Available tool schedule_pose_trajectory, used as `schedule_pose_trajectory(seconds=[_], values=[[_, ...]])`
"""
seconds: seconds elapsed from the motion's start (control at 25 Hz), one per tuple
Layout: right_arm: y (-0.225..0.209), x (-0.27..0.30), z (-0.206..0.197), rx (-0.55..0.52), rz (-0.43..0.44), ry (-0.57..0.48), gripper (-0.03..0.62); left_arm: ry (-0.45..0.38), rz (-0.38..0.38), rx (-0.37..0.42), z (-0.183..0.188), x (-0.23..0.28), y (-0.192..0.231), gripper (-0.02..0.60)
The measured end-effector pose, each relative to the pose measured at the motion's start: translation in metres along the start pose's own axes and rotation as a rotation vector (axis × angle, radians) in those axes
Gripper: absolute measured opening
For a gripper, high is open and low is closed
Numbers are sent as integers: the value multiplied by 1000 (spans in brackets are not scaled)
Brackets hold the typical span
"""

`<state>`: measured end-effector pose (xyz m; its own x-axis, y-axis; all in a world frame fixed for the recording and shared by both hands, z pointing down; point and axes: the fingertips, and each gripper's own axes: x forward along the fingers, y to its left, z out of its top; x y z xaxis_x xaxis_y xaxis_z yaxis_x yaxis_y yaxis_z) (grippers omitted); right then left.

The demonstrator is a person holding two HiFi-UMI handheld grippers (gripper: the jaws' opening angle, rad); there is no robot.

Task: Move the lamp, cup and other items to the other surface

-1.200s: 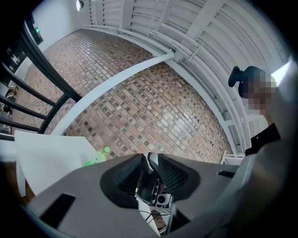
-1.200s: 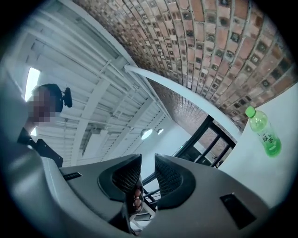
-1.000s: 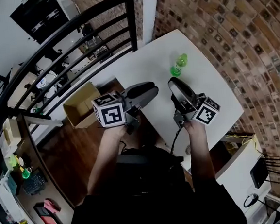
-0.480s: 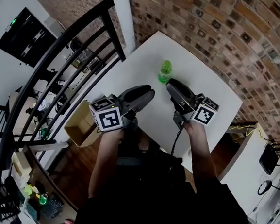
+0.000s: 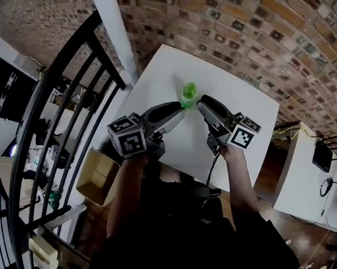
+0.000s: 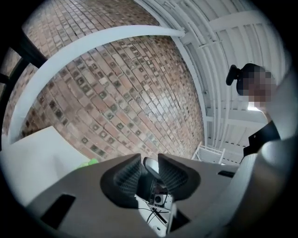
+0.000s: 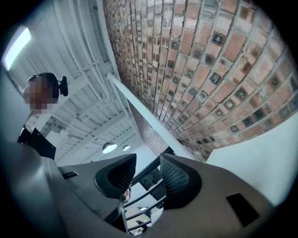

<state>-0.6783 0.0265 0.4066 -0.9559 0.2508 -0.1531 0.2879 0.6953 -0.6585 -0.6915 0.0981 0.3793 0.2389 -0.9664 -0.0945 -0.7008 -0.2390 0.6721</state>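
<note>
Bottle position is deciding the coming grasp: the green bottle (image 5: 189, 94) is standing upright on the white counter (image 5: 237, 110), its long axis vertical, while both claws are pointing roughly level; in the head view it is sitting just beyond their tips, at one o'clock from the left claw (image 5: 180, 110) and eleven o'clock from the right claw (image 5: 201, 103), touching neither. The left claw's jaws are standing slightly apart, gripping nothing; the right claw's jaws have just been opening and are gaping empty, so the right hand is looking the readier.
</note>
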Motion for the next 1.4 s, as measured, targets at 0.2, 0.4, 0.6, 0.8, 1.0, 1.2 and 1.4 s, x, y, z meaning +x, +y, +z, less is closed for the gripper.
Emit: schedule_pose_trajectory(seconds=[0.2,0.4,0.6,0.8,1.0,1.2,1.4], values=[[0,25,0,-66,-141,-32,201,57,-90,-38,21,-14,20,150],[0,29,-11,-123,-263,-24,204,104,-173,-65,21,-20,29,150],[-3,21,-20,-129,-324,-25,209,139,-216,-95,9,-17,30,150],[-14,12,-13,-140,-335,-14,218,153,-219,-84,8,4,27,150],[-35,1,-4,-155,-314,15,227,160,-189,-77,0,28,27,150],[-60,-13,2,-160,-284,32,233,159,-154,-70,-10,49,32,150],[-73,-19,-1,-161,-258,63,236,151,-119,-66,-17,61,33,150]])
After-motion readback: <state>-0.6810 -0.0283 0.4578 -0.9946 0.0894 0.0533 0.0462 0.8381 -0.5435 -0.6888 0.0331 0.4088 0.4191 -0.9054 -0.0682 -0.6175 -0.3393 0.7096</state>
